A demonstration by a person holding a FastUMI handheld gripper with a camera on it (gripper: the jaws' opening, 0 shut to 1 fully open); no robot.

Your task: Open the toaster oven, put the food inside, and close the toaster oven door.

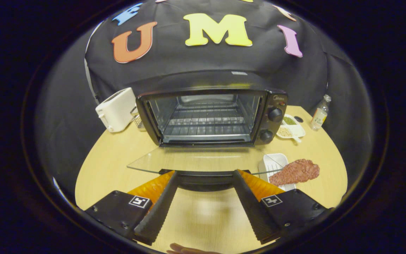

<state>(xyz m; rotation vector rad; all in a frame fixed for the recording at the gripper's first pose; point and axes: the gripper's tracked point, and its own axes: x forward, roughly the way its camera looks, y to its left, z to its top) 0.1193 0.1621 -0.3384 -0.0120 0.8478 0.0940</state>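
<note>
The black door handle (204, 181) sits partly hidden behind the tips of the black ribbed gripper (204, 173), whose fingers (160, 204) spread wide, so contact is unclear. The white ridged tray (271, 164) is half covered by the reddish slab of meat (294, 171). The clear bottle's (320, 113) label is too small to read.

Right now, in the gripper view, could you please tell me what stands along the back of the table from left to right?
White toaster → toaster oven, door down, gripper open at its handle → divided dish of seeds → clear bottle.
</note>
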